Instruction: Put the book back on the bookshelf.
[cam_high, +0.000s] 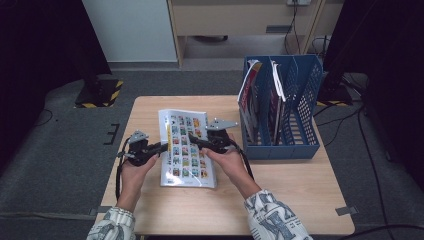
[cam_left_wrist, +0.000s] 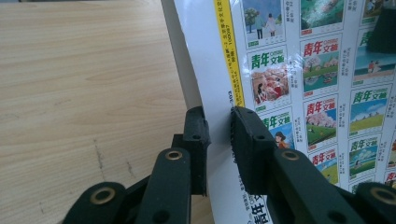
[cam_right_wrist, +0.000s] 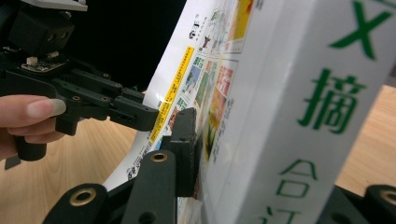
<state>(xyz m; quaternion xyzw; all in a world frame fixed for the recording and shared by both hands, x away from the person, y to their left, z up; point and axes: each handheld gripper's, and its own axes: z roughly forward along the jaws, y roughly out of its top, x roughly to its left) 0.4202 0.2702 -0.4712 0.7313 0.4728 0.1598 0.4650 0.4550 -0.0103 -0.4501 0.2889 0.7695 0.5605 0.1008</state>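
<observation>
I have the magazine (cam_high: 186, 148) near the middle of the table (cam_high: 300, 200), with the blue file rack (cam_high: 282, 107) at about three o'clock from it, already holding a few upright volumes. My left gripper (cam_high: 162, 146) sits at the magazine's nine o'clock edge; in the left gripper view (cam_left_wrist: 219, 140) its jaws are nearly closed, with the front cover between them. Whether both pads really press on the cover I can't quite tell, since a thin gap shows beside one pad. My right gripper (cam_high: 194, 141) comes in from three o'clock, and in the right gripper view it is clamped on the thick body of the magazine (cam_right_wrist: 261, 116) near the spine, one pad (cam_right_wrist: 186, 140) flat on the page block. To do this well, I judge I should keep the right grip firm on the bulk and lift both sides together, so the cover doesn't peel away or crease. The other right jaw is hidden behind the spine. The underside of the magazine is out of sight, and the rack's far slots are hard to read from above.
</observation>
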